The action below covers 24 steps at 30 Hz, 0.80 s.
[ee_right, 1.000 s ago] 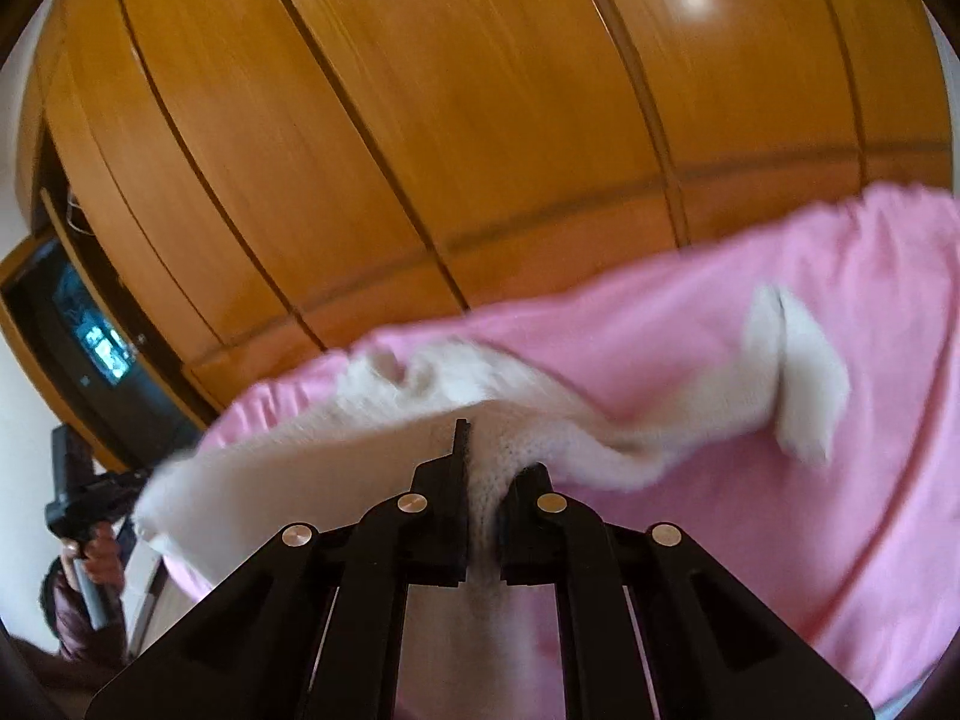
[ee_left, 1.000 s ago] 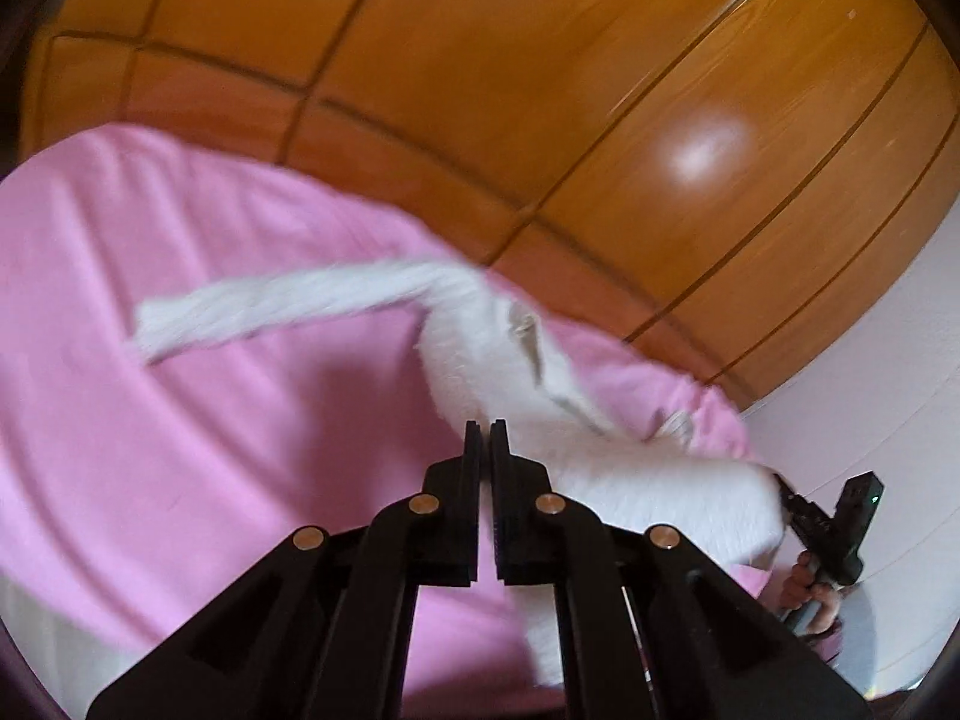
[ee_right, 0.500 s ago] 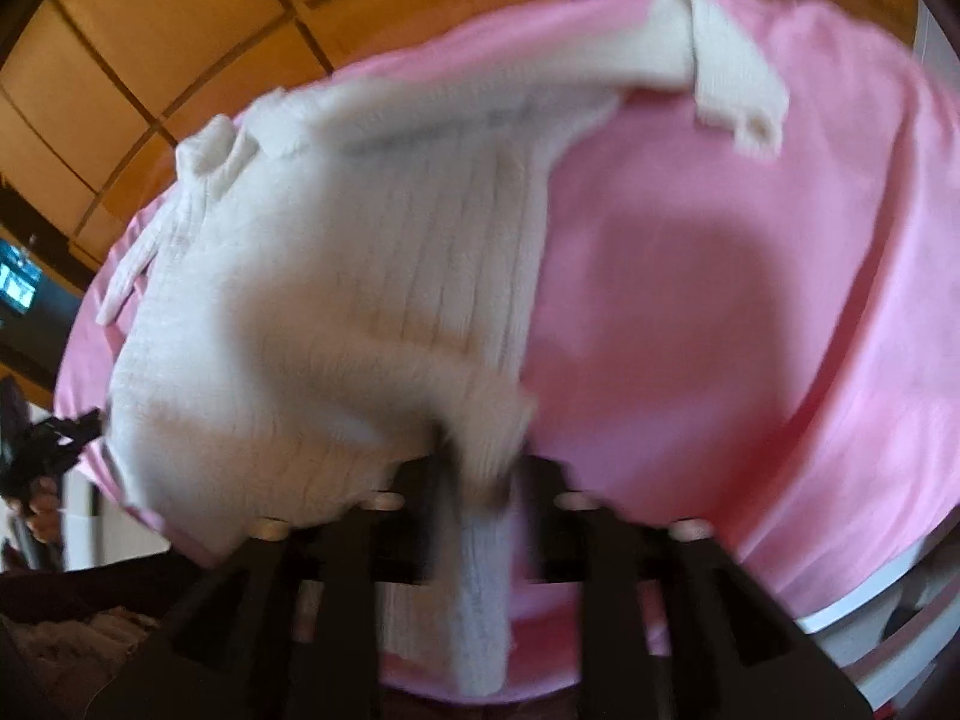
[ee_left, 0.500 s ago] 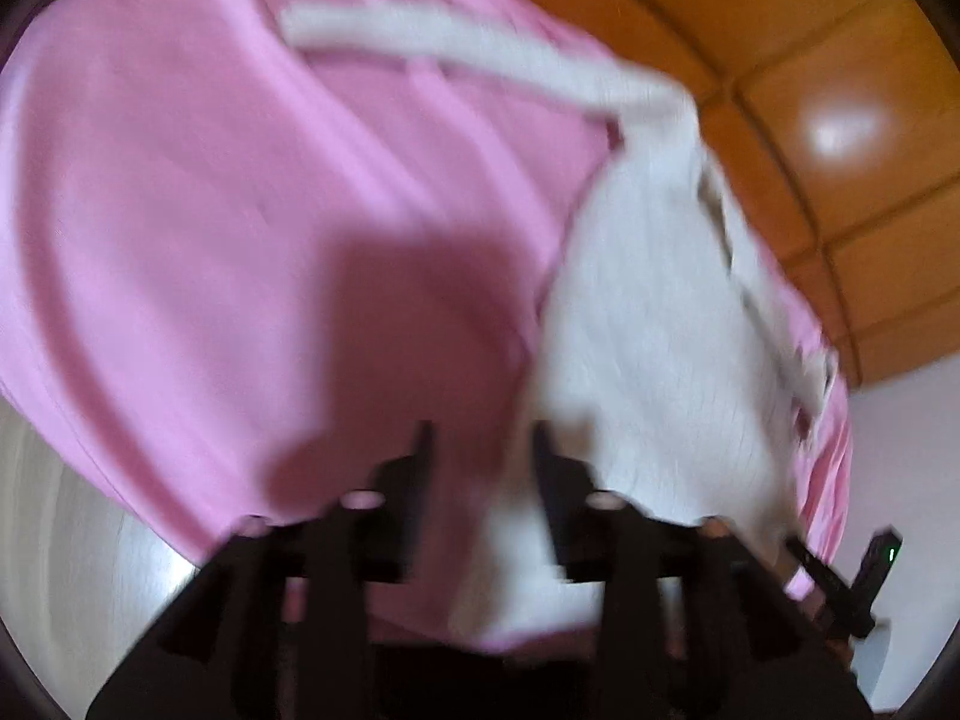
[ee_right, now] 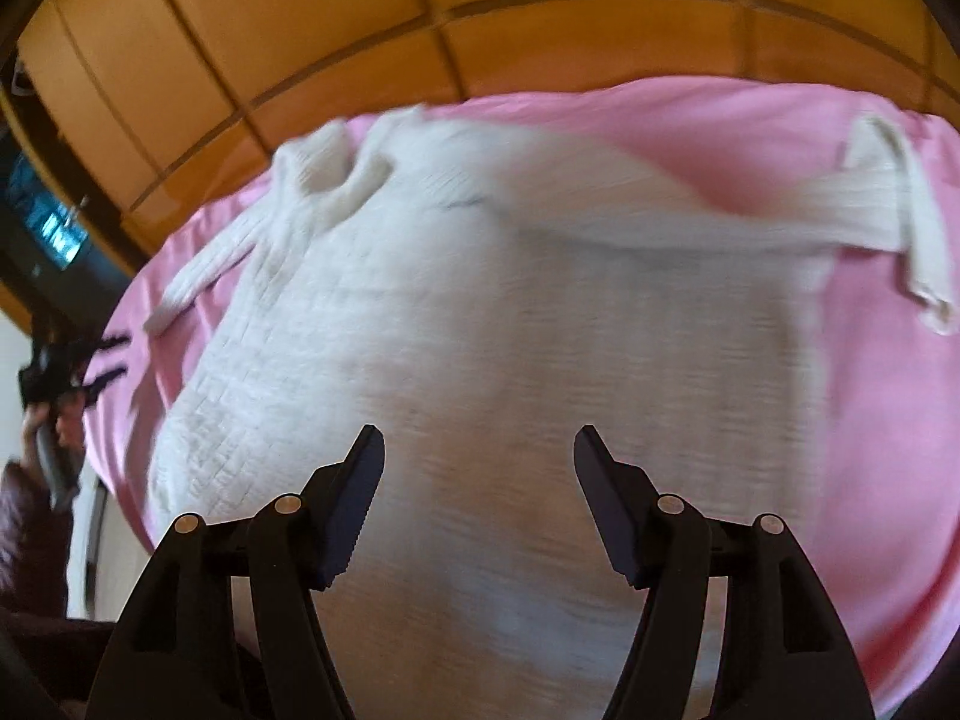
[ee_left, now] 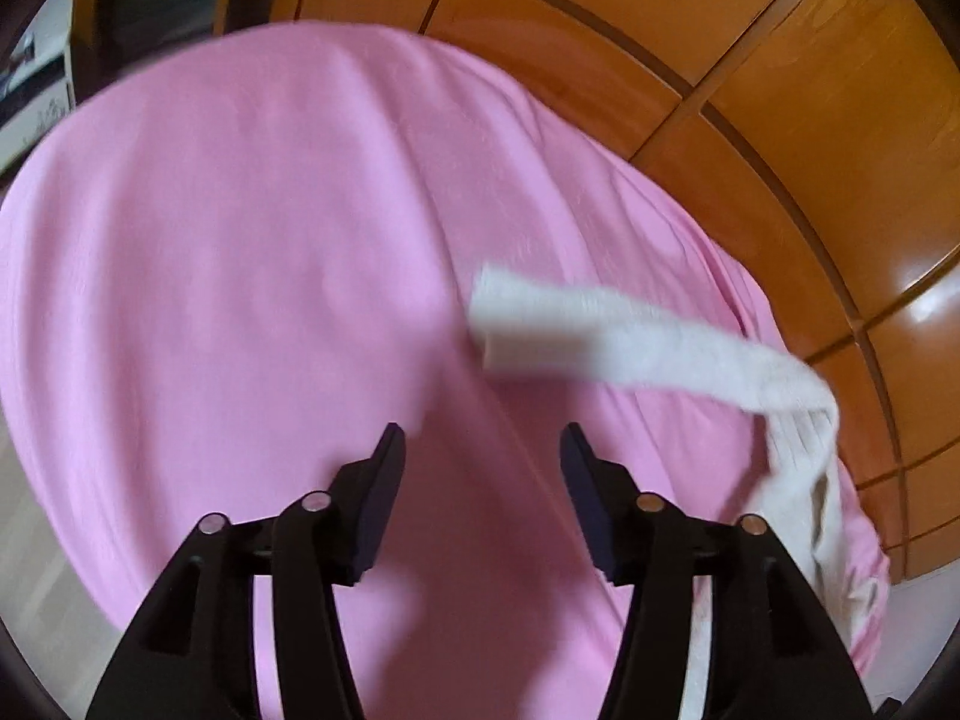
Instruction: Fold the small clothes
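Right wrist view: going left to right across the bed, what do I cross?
Left tool at the bed's edge → short sleeve → sweater collar → sweater body → long sleeve cuff → bare pink sheet.

Pink-covered bed [ee_right: 870,420], white knit sweater [ee_right: 480,330] spread flat on it, one sleeve [ee_left: 600,330] stretched sideways

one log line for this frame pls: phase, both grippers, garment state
phase: laid out, pre-fold | left gripper: jaws open, empty | right gripper: jaws open, empty | white sweater: spread on pink sheet, sleeves out
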{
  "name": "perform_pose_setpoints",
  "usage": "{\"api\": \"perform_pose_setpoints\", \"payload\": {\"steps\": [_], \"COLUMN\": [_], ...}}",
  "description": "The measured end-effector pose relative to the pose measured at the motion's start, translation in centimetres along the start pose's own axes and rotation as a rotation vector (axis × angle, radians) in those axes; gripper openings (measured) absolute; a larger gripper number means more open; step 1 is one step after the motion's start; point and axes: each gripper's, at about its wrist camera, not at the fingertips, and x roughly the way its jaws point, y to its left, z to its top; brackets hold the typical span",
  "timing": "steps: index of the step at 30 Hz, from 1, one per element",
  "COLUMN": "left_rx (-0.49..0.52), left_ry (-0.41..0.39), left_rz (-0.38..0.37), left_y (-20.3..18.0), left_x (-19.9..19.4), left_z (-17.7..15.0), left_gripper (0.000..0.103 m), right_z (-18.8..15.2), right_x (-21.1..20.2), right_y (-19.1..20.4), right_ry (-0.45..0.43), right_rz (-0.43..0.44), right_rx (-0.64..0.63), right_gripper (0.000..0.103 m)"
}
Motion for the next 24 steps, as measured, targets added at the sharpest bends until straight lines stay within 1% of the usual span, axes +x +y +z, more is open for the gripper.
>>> {"api": "perform_pose_setpoints", "payload": {"steps": [1, 3, 5, 7, 8, 9, 10, 11, 12, 14, 16, 18, 20, 21, 22, 23, 24], "left_rx": [0.021, 0.056, 0.119, 0.123, 0.122, 0.126, 0.128, 0.129, 0.132, 0.117, 0.112, 0.113, 0.115, 0.113, 0.109, 0.110, 0.111], "left_ry": [-0.014, -0.032, -0.033, 0.009, 0.021, 0.028, 0.034, 0.036, 0.034, 0.013, -0.035, -0.081, -0.117, -0.132, -0.156, -0.179, -0.202], "left_rz": [-0.010, -0.032, -0.005, -0.018, -0.017, -0.011, 0.002, 0.016, 0.022, 0.008, 0.001, 0.006, 0.014, 0.019, 0.021, 0.025, 0.035], "left_y": [-0.3, -0.7, -1.5, -1.5, -1.5, -1.7, -2.5, -2.5, -2.5, -2.8, -2.8, -2.9, -2.9, -2.7, -2.5, -2.3, -2.1], "left_x": [0.4, 0.8, 2.1, 3.5, 4.0, 4.7, 5.7, 5.9, 6.0, 6.1, 4.7, 3.1, 1.5, 0.5, -1.0, -2.2, -3.5], "left_z": [0.6, 1.3, 1.8, 2.5, 2.9, 3.2, 3.3, 3.4, 3.7, 4.3, 5.1, 5.9, 6.6, 6.9, 7.5, 8.0, 8.4], "left_gripper": [0.056, 0.070, 0.072, 0.069, 0.060, 0.046, 0.039, 0.024, 0.002, 0.002, 0.002, 0.002, 0.002, 0.002, 0.002, 0.002, 0.002], "right_z": [0.1, 0.9, 1.9, 3.4, 4.3, 5.4, 6.3, 7.2, 8.2, 9.7, 10.5, 11.2, 11.8, 12.2, 13.0, 13.8, 15.1], "right_x": [0.4, 1.2, 1.5, 1.9, 2.3, 2.7, 3.2, 3.8, 4.6, 6.6, 8.7, 11.0, 13.0, 13.7, 13.5, 13.0, 12.2], "right_y": [0.5, 1.3, 1.6, 1.9, 2.3, 2.8, 3.3, 3.6, 4.0, 4.9, 5.5, 5.6, 5.4, 5.1, 4.6, 4.1, 3.5], "right_ry": [0.005, 0.006, -0.001, -0.015, -0.026, -0.045, -0.062, -0.074, -0.087, -0.111, -0.107, -0.097, -0.082, -0.075, -0.096, -0.116, -0.154], "right_rz": [-0.004, -0.007, -0.014, -0.024, -0.035, -0.059, -0.079, -0.092, -0.113, -0.191, -0.243, -0.319, -0.390, -0.434, -0.446, -0.437, -0.444], "right_rx": [-0.014, -0.038, -0.048, -0.073, -0.095, -0.126, -0.147, -0.168, -0.200, -0.294, -0.357, -0.425, -0.492, -0.509, -0.491, -0.469, -0.442], "right_gripper": [0.065, 0.065, 0.065, 0.065, 0.065, 0.065, 0.065, 0.065, 0.065, 0.065, 0.065, 0.063, 0.037, 0.013, 0.011, 0.009, 0.009]}}
